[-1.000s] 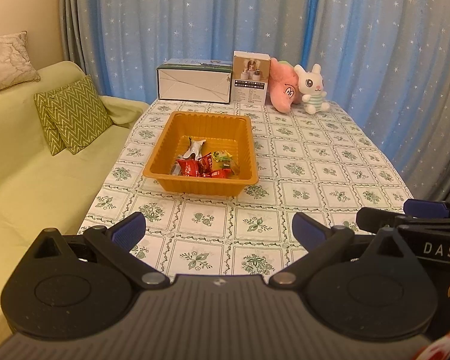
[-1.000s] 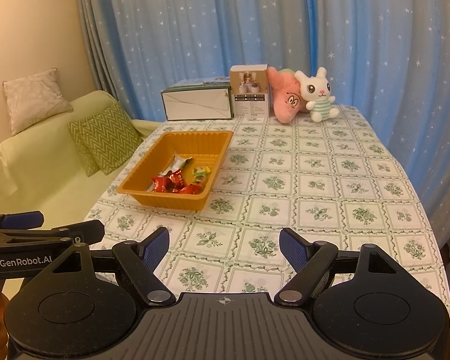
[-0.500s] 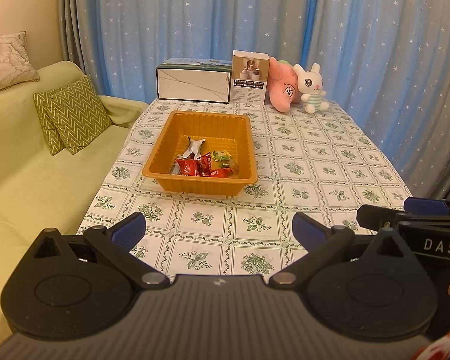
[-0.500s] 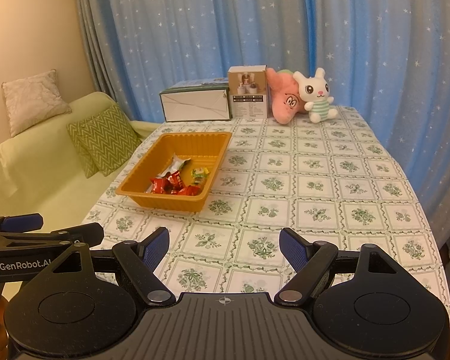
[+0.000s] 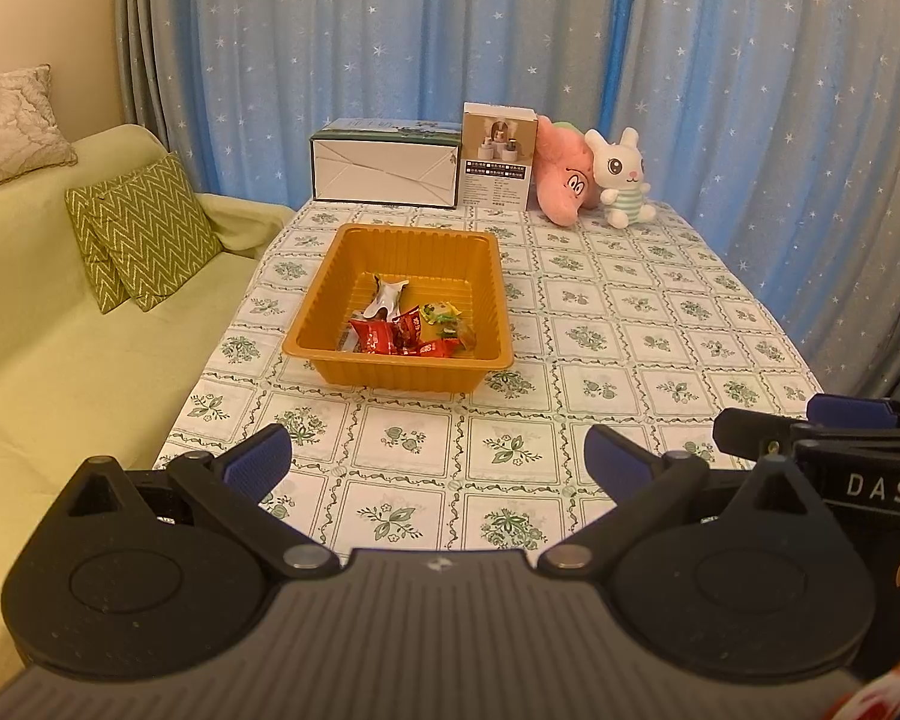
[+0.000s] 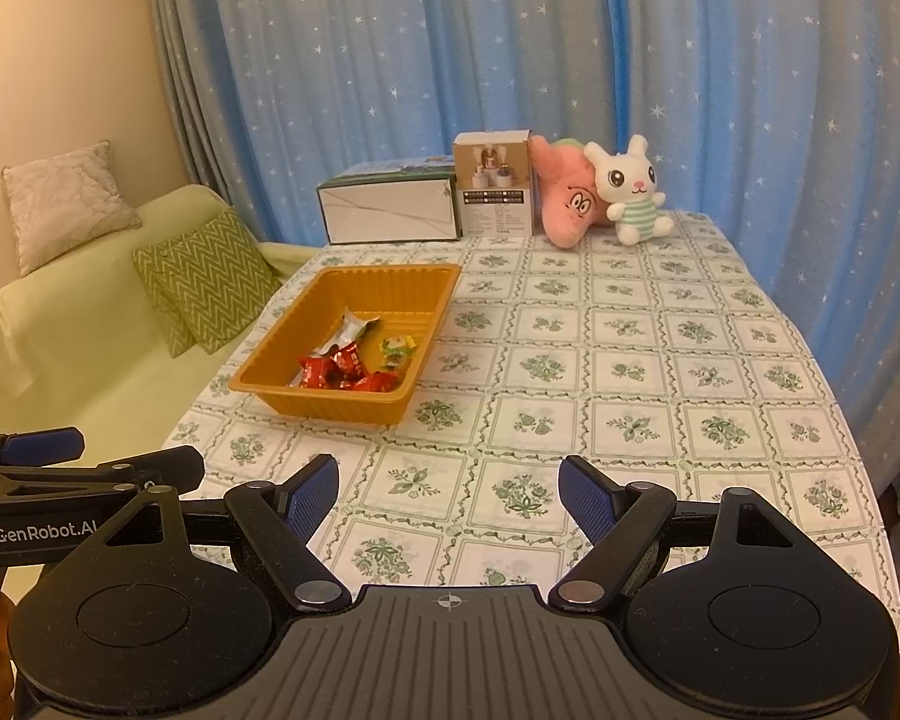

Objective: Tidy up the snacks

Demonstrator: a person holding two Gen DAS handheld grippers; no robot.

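Observation:
An orange plastic tray (image 5: 336, 288) (image 6: 288, 348) sits on the left half of the table, well beyond both grippers. Inside it lie several wrapped snacks (image 5: 402, 330) (image 6: 345, 363): red wrappers, a silver one and a yellow-green one. My left gripper (image 5: 438, 462) hovers over the near table edge, open, with nothing between its blue pads. To its right, my right gripper (image 6: 447, 489) is also open and empty. Each gripper shows at the edge of the other's view.
The table carries a green-patterned cloth (image 5: 630, 336). At its far end stand a white carton (image 5: 384, 171), a small product box (image 5: 498, 156), a pink plush (image 5: 561, 180) and a white bunny plush (image 5: 621, 177). A yellow-green sofa with cushions (image 5: 144, 228) lies left; blue curtains hang behind.

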